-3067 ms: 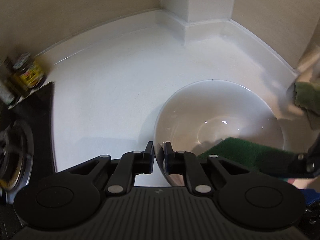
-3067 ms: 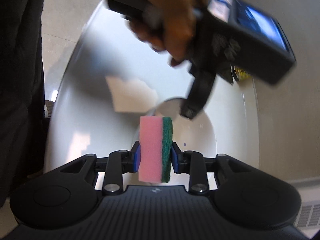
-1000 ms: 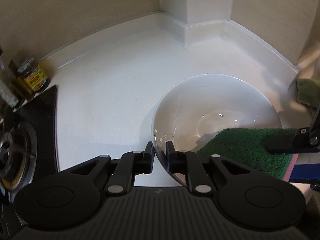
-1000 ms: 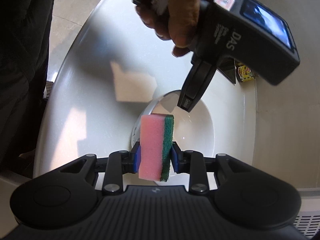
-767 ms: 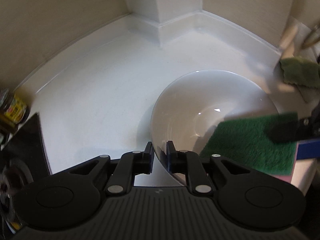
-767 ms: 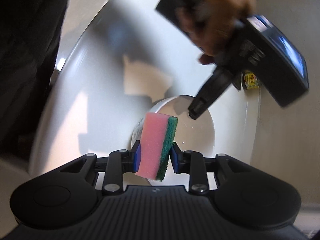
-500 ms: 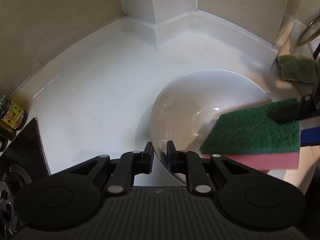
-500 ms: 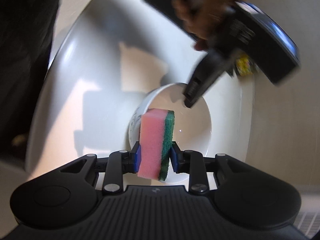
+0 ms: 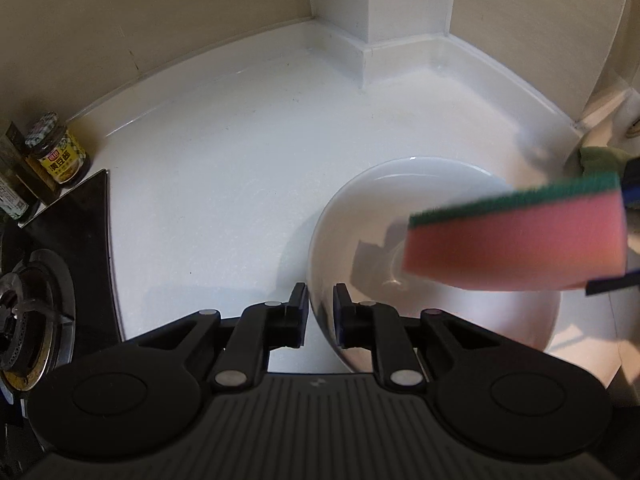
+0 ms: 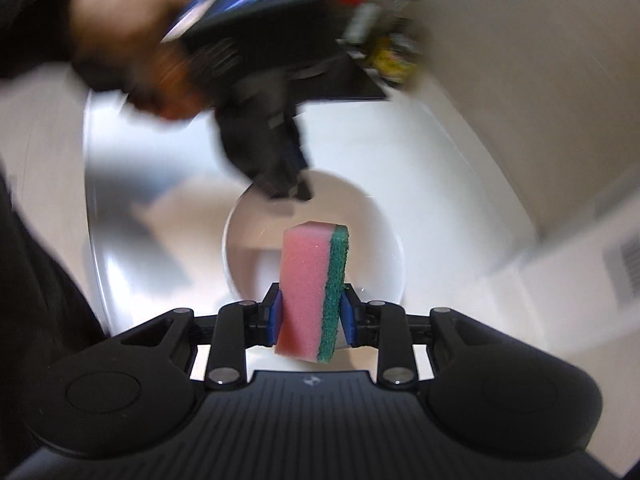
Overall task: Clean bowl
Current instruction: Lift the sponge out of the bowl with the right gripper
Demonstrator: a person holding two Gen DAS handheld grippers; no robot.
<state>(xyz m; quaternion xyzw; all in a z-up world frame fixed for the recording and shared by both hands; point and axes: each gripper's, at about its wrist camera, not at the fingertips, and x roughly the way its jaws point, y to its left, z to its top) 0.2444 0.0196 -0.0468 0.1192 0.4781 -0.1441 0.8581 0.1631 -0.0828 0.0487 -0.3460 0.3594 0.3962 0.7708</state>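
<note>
The left wrist view looks steeply down along its own jaws, close over the white worktop [image 9: 224, 184], facing a wall corner at top centre, with a gas burner [image 9: 28, 312] at the left edge. The right wrist view looks down from a little higher, facing the opposite gripper. Both share the white bowl [image 9: 352, 208] [image 10: 376, 248], lower right in the left view, centre in the right view, and the pink-and-green sponge [image 9: 516, 236] [image 10: 314, 292].

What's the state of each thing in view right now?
bowl: upright on the counter, rim between the left tool's pads, inside looks empty.
sponge: clamped, lifted over the bowl, pink side and green scourer edge showing.
left tool: jaws astride the bowl rim, just been opening.
right tool: shut on the sponge.
jar: lid on, upright beside the stove.
</note>
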